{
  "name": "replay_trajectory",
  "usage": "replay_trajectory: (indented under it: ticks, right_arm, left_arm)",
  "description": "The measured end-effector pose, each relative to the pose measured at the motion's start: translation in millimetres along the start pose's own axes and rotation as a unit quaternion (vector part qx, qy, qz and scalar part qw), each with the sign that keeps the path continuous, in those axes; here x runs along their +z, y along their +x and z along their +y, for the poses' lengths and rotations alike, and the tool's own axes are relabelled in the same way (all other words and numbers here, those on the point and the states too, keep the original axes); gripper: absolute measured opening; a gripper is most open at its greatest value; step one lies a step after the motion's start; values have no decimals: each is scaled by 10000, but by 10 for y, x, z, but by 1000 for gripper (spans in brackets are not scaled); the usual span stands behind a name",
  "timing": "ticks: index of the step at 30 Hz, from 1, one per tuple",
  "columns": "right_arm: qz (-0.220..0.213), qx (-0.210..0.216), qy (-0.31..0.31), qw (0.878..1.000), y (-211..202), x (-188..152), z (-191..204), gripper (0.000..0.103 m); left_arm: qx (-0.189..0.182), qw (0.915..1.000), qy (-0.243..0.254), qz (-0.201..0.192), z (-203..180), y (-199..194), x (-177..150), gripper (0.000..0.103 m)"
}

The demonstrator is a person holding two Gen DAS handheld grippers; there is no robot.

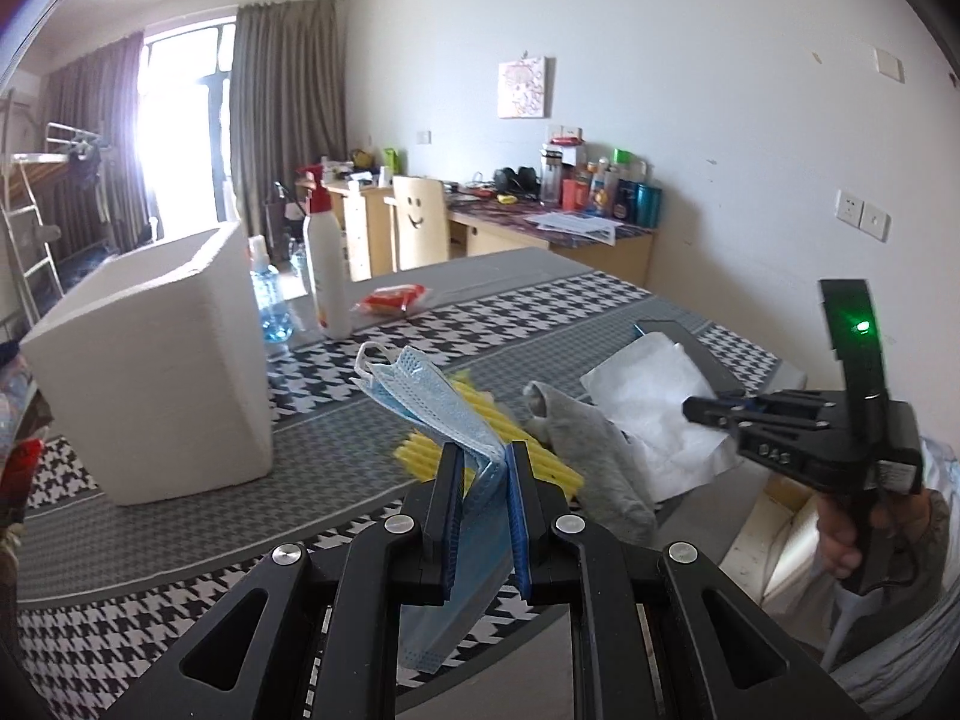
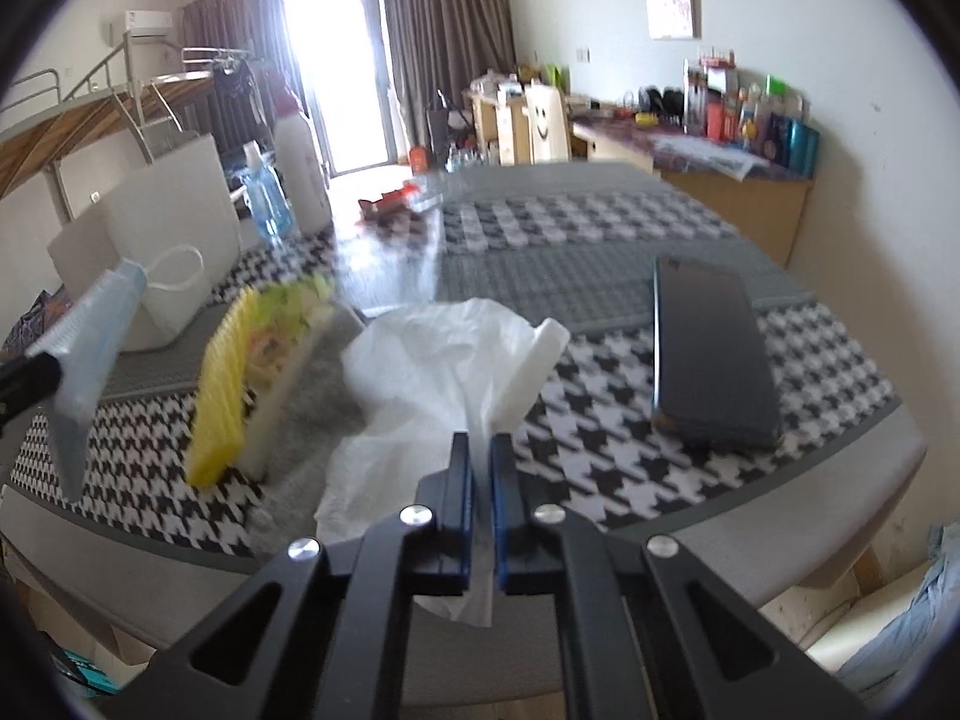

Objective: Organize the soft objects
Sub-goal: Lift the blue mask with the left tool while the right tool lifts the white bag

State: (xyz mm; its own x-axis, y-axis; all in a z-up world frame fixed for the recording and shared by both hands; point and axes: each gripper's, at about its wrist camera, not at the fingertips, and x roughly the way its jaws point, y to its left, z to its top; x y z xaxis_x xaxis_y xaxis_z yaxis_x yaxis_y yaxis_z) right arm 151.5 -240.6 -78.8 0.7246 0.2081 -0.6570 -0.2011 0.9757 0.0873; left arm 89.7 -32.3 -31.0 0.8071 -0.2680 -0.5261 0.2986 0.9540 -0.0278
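Note:
My left gripper (image 1: pixel 483 450) is shut on a light blue face mask (image 1: pixel 420 384), which hangs lifted above the houndstooth table mat. The right wrist view shows the same mask (image 2: pixel 90 348) at the far left, sticking out of the left gripper (image 2: pixel 36 378). My right gripper (image 2: pixel 480 444) is shut on a crumpled white tissue (image 2: pixel 432 360) near the table's front edge. From the left wrist view, the right gripper (image 1: pixel 690 405) sits over the tissue (image 1: pixel 654 402), held by a hand. A grey sock (image 1: pixel 588 444) and a yellow ribbed sponge (image 2: pixel 222 396) lie between the two grippers.
A white open box (image 1: pixel 156 360) stands at the left of the table. Behind it are a white spray bottle (image 1: pixel 327 264) and a blue bottle (image 1: pixel 270 300), with a red packet (image 1: pixel 390 300) beyond. A dark phone (image 2: pixel 708 348) lies to the right of the tissue.

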Motion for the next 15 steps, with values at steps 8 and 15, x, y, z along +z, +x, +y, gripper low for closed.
replay_trajectory:
  ticks: [8,15]
  right_arm:
    - [-413,52,-184,9990,-259,129,165,8]
    - [-672,129,-313,9972,-386,238,227,8]
  left_arm:
    - [234,9996,-128,-106,96,-67,22,15]
    - [355,9990,-197,-209,143,-126,91,15]
